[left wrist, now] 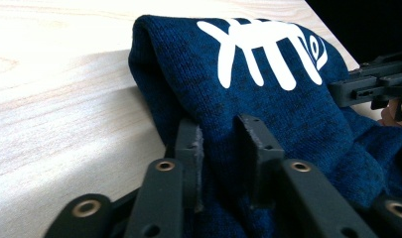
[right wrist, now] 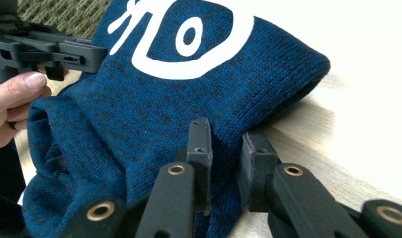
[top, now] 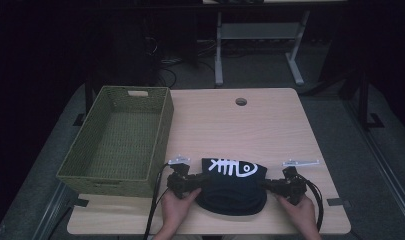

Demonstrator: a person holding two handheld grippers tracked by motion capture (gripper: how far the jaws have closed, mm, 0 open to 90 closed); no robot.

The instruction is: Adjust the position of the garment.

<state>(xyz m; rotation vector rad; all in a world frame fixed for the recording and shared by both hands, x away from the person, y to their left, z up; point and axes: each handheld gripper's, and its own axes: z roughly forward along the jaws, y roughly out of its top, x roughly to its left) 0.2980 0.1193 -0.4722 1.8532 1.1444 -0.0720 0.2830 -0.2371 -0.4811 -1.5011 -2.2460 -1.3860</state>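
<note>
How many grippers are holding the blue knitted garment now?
2. The left gripper pinches the blue knitted garment at its left edge; the right gripper pinches it at its right edge. Both sit near the table's front edge.

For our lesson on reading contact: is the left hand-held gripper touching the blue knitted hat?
Touching. In the left gripper view, the left hand-held gripper has both jaws pressed on a fold of the blue knitted hat.

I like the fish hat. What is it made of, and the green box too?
The hat looks like soft knitted yarn, maybe wool: tiny knit loops show, and the white fish bone looks printed on. The green box looks like woven fibre: its walls show a tight plaited pattern.
</note>
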